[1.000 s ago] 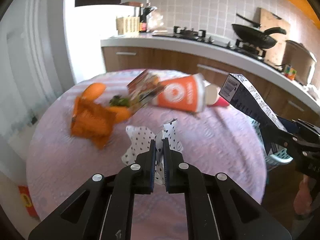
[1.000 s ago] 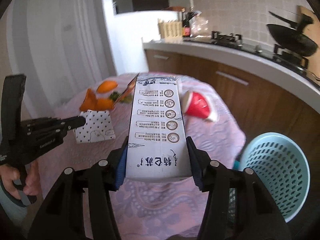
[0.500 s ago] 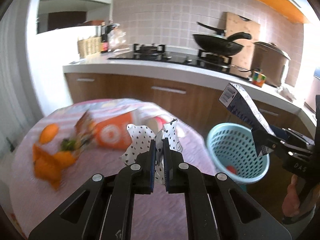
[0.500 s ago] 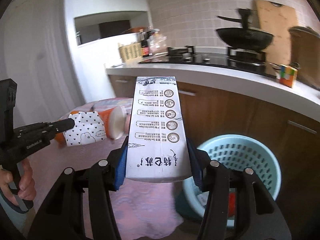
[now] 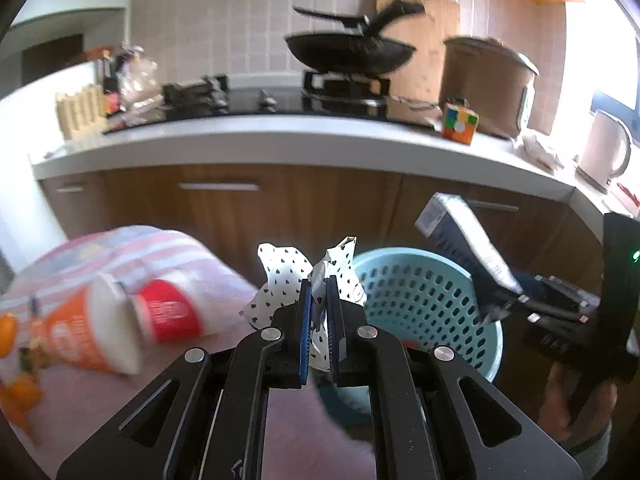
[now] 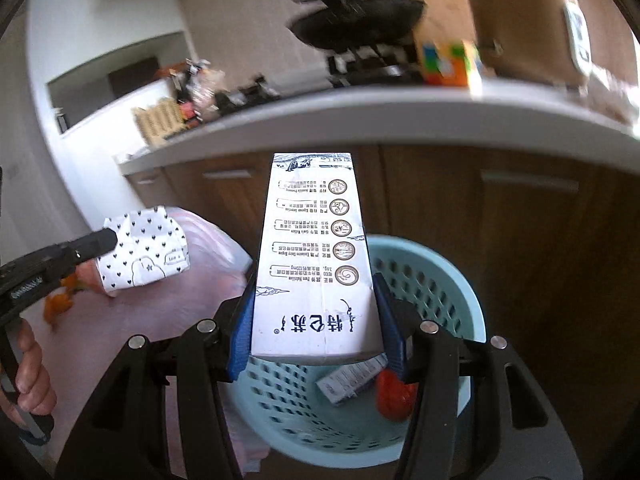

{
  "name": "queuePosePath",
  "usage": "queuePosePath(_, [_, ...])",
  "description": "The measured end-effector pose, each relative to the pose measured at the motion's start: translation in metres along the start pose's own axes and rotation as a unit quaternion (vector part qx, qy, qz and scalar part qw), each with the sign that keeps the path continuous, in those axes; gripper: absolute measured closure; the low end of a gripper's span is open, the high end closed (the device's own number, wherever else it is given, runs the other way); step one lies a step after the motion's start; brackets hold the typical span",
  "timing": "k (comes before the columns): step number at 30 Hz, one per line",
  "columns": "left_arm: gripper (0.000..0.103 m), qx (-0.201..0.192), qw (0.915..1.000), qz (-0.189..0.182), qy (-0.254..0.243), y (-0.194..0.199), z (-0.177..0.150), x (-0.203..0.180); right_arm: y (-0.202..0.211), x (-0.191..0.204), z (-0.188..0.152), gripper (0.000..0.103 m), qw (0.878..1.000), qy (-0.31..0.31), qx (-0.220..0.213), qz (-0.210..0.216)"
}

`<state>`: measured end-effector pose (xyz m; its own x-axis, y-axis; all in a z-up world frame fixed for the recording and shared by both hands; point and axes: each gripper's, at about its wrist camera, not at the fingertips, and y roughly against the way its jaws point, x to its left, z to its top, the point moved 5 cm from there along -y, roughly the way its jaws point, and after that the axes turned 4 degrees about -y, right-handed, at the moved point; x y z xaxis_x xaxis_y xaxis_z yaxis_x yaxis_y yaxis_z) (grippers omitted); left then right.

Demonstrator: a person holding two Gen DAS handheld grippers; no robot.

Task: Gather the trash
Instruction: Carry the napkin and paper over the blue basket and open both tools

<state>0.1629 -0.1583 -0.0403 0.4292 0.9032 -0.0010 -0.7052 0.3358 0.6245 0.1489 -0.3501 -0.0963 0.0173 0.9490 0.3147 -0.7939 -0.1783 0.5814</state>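
Kitchen cabinets in brown wood run behind everything, under a pale countertop [image 5: 304,140] that carries a black wok [image 5: 348,50] on the hob, a colour cube [image 5: 460,126] and a white kettle [image 5: 604,152]. Below it, a round desk [image 5: 132,396] with a pink cloth holds an orange paper cup [image 5: 84,340] lying on its side, a red cup [image 5: 168,314] just beside it, and blurred orange scraps at the left edge. Next to the desk stands a light blue perforated basket [image 6: 452,276]; inside it lie a small printed packet [image 6: 352,378] and a red object [image 6: 394,398]. In the left wrist view the left gripper [image 5: 319,320] has its jaws pressed onto a crumpled white wrapper with black hearts [image 5: 286,274], held up in the air in front of the basket's near rim. In the right wrist view the right gripper [image 6: 314,328] has its jaws clamped on both sides of a tall white milk carton [image 6: 314,256], which points away from the camera and hangs directly above the basket's opening. Seen from the right, the wrapper sits off to the left over the desk's edge, well apart from the carton.
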Motion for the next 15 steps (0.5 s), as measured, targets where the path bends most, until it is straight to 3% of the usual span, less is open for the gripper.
queuePosePath(6, [0.097,0.051,0.9980,-0.035,-0.012,-0.063,-0.009,-0.030,-0.051,-0.033,-0.030,0.053,0.996,-0.040,0.070,-0.024])
queuePosePath(8, [0.091,0.066,0.9967,-0.046,-0.011,-0.075,-0.013,-0.033,-0.061,-0.040,-0.036,0.052,0.995,-0.052,0.085,-0.024])
queuePosePath(10, [0.063,0.072,0.9961,-0.050,-0.004,-0.081,-0.018,-0.032,-0.070,-0.046,-0.039,0.051,0.993,-0.063,0.096,-0.024])
queuePosePath(12, [0.055,0.065,0.9970,-0.042,-0.002,-0.080,-0.019,-0.029,-0.076,-0.048,-0.042,0.048,0.992,-0.069,0.105,-0.026])
queuePosePath(15, [0.055,0.065,0.9969,-0.045,0.004,-0.074,-0.022,-0.021,-0.076,-0.050,-0.041,0.046,0.992,-0.071,0.103,-0.028])
